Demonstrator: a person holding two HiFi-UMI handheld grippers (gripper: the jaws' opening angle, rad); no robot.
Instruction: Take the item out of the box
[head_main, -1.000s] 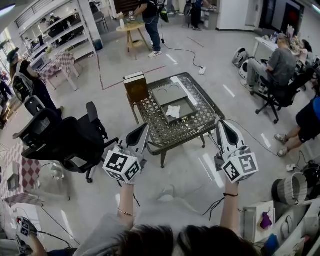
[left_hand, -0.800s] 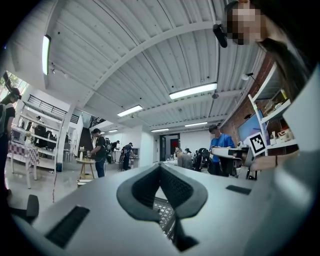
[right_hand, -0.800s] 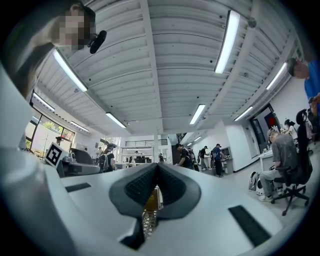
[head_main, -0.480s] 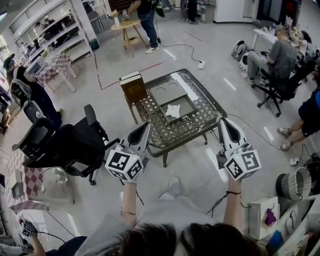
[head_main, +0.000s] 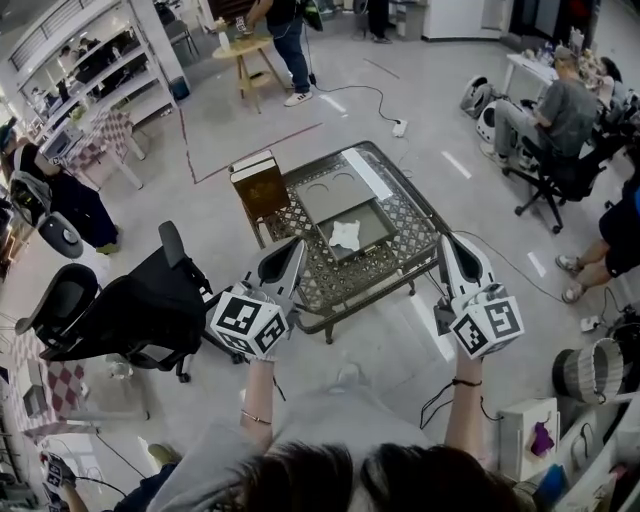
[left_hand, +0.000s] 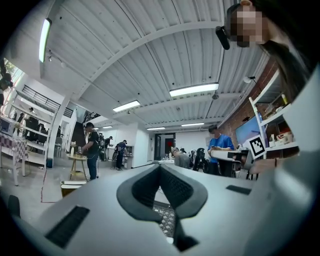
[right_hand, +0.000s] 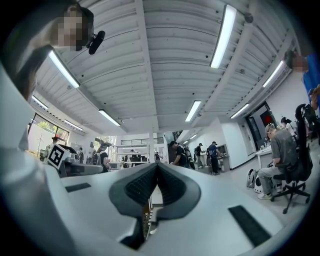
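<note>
One grey box (head_main: 372, 222) — clear overhead only

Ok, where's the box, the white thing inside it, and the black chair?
box (head_main: 332, 195), head view, on its grey half with two round hollows.
white item (head_main: 346, 235), head view, on its middle.
black chair (head_main: 135, 308), head view, on its middle.
</note>
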